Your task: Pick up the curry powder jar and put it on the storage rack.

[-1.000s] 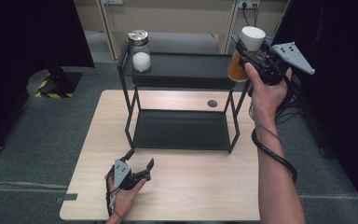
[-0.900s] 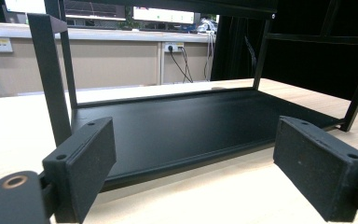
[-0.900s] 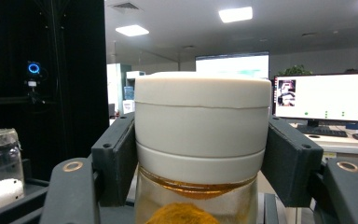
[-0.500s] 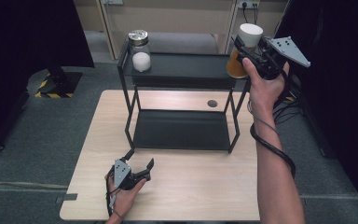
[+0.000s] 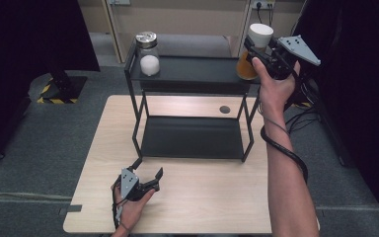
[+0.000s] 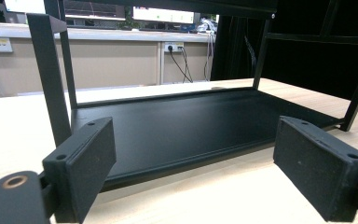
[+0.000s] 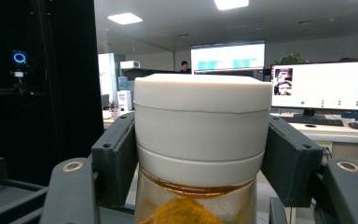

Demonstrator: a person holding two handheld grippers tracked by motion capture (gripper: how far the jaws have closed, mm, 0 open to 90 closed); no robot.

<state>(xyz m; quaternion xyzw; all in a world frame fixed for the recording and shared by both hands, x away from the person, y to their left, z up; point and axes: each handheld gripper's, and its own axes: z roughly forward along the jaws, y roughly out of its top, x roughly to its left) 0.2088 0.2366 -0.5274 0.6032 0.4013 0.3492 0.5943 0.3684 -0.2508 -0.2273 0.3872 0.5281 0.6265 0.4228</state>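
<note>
A glass jar with a white lid and orange powder inside is at the right end of the black rack's top shelf. My right gripper is shut on it just below the lid, pads pressed on both sides of the jar. Whether its base touches the shelf I cannot tell. My left gripper rests low on the wooden table in front of the rack, jaws wide apart with nothing between the pads. It faces the rack's lower shelf.
A second jar with a metal lid and white contents stands at the left end of the top shelf. The lower shelf is bare. A dark round hole sits in the table behind the rack. Dark curtains flank both sides.
My right gripper has carried the orange jar slightly to the left, towards the top shelf's right end. The left gripper has stayed where it was.
</note>
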